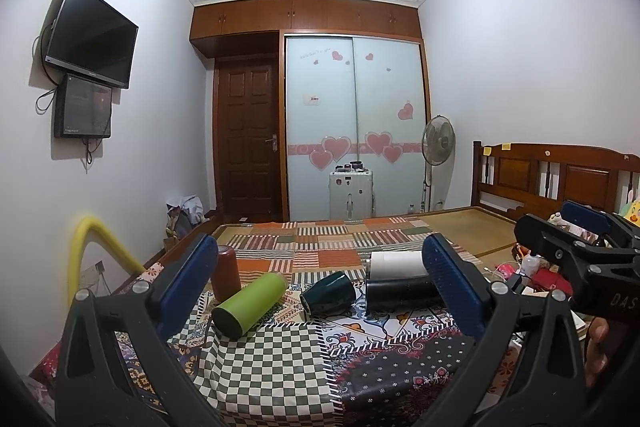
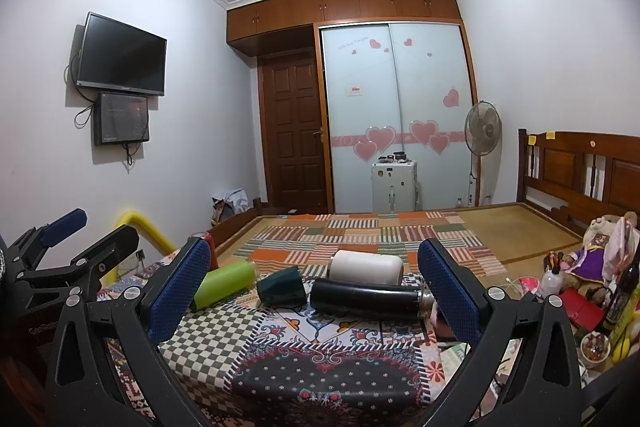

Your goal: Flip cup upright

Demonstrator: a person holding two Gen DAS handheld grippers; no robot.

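Both grippers are hanging above the near edge of a bed covered in a patchwork cloth [image 1: 280, 359], each one spread wide with nothing between its blue pads. The left gripper [image 1: 320, 283] is framing the row of containers from the left wrist camera, and the right gripper [image 2: 314, 291] is doing the same from its own camera — neither is touching anything. In the left view the right gripper [image 1: 560, 231] is also showing at the right edge, its jaws apart.

The dark green cup [image 1: 329, 294] is lying on its side near the middle of the row, its open mouth facing the near left. From the right wrist camera the same cup [image 2: 281, 286] is sitting just left of a black bottle [image 2: 368, 297], which is lying lengthwise with its metal neck pointing right. A white container [image 2: 366, 266] is lying just behind the black one. To the cup's left a lime green bottle [image 1: 249, 305] is lying tilted toward the camera, and a dark red bottle [image 1: 226, 277] is standing upright behind it — partly hidden by the left pad.

A fan [image 1: 438, 141] is standing by the wardrobe, and a television [image 1: 90, 35] is hanging on the left wall.
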